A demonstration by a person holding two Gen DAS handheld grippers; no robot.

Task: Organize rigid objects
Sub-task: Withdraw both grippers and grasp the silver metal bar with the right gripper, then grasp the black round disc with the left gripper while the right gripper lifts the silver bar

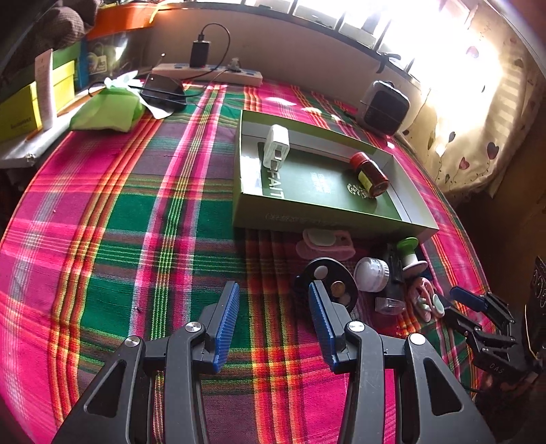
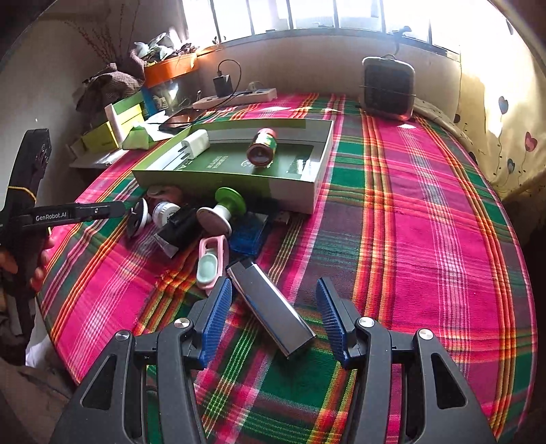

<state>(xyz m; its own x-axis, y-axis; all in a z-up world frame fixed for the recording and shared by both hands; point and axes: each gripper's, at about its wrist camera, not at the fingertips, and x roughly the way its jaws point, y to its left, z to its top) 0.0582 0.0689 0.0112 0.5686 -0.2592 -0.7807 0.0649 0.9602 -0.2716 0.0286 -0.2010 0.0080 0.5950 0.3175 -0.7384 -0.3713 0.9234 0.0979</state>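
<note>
My right tongs [image 2: 269, 317] open, empty, low over silver lighter [image 2: 269, 304] on worktop. Lighter lies between pads, long side slanting across gap. Right nearer. My left tongs [image 1: 273, 319] open, empty, beside small pile. Green tray [image 2: 320, 177] sits behind pile.

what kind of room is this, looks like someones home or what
Most likely a lived-in room at home, not a lab: a plaid cloth covers the surface, a heart-print curtain hangs by the bright window, and a power strip with a plugged-in charger lies by the wall.
</note>
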